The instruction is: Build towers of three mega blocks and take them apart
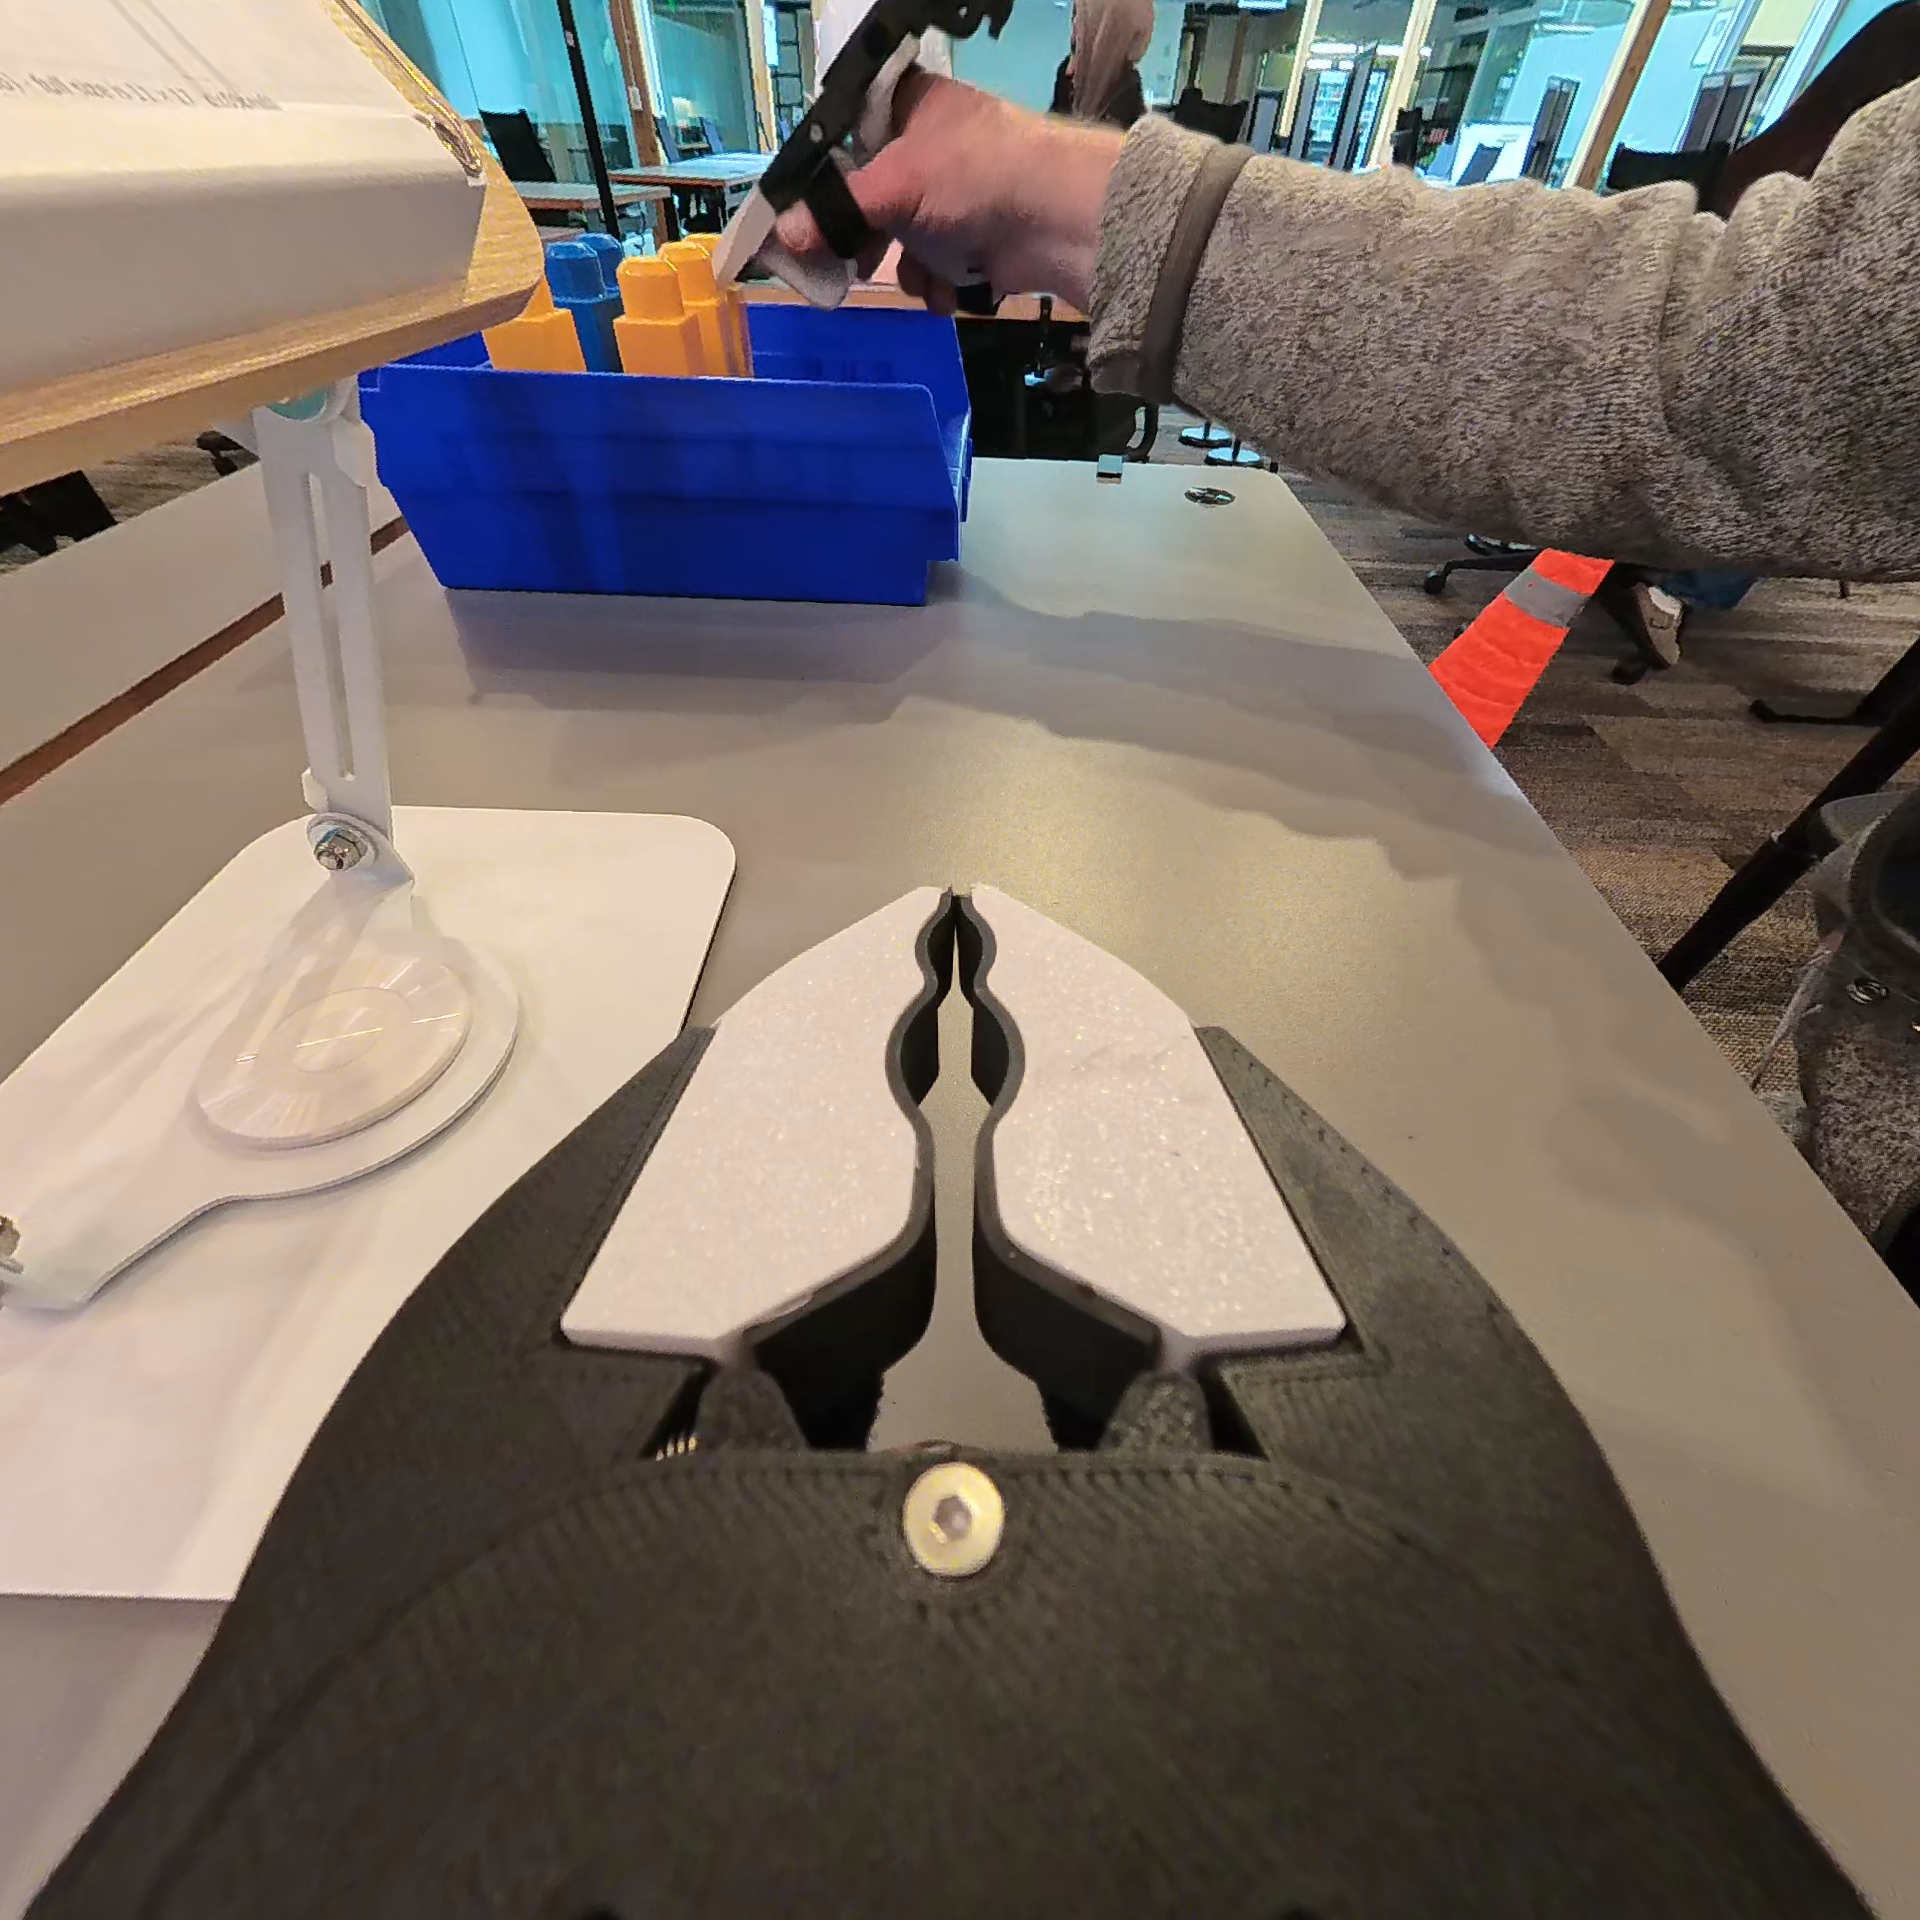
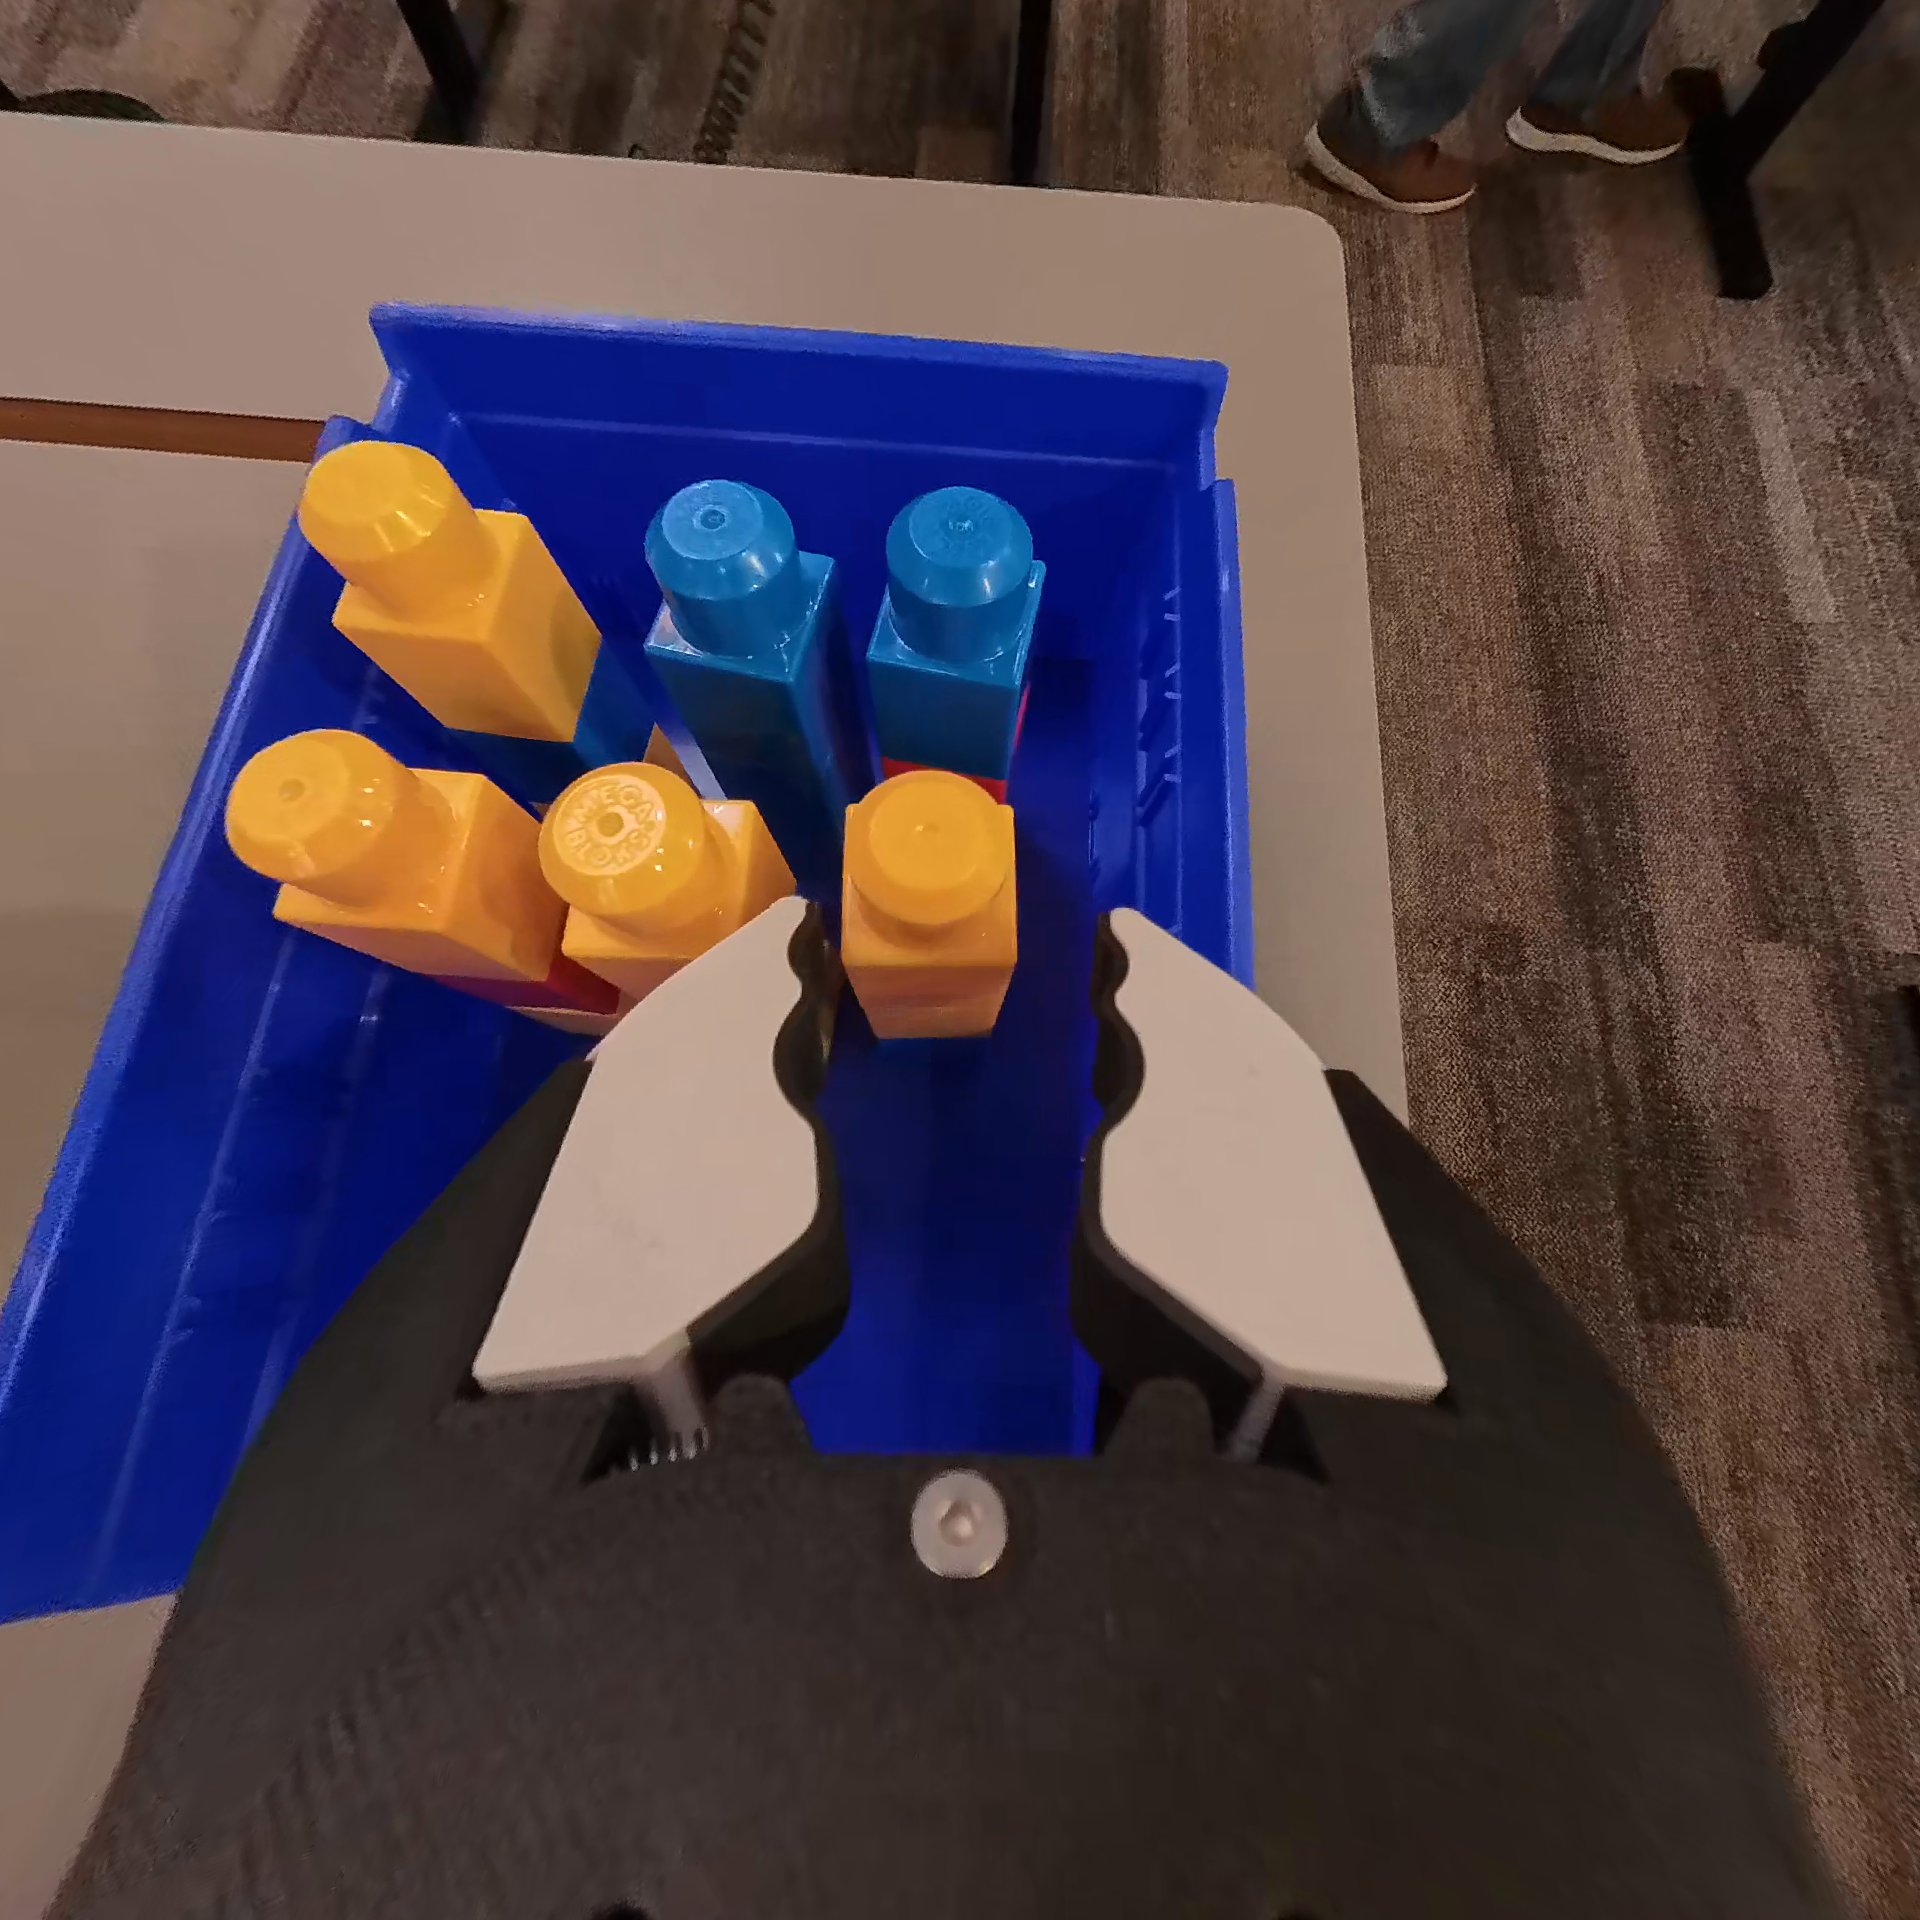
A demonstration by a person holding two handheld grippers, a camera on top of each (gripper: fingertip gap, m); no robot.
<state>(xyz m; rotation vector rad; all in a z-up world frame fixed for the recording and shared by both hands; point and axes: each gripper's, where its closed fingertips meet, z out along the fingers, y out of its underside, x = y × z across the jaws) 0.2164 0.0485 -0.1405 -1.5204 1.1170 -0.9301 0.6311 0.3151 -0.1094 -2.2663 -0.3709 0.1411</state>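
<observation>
A blue bin holds several upright block towers, some topped yellow, two topped blue. My right gripper is open above the bin. A yellow-topped tower stands between its pads, and a gap shows on both sides, wider on the right. In the left wrist view the bin stands at the table's far side, with the right gripper reaching down among the yellow tops. My left gripper is shut with nothing between its pads, low over the grey table.
A white stand on a white base plate carries a wooden board at the left. The table's right edge drops to carpet with an orange cone. A person's grey sleeve crosses the upper right. About 50 centimetres separates my left fingertips from my right.
</observation>
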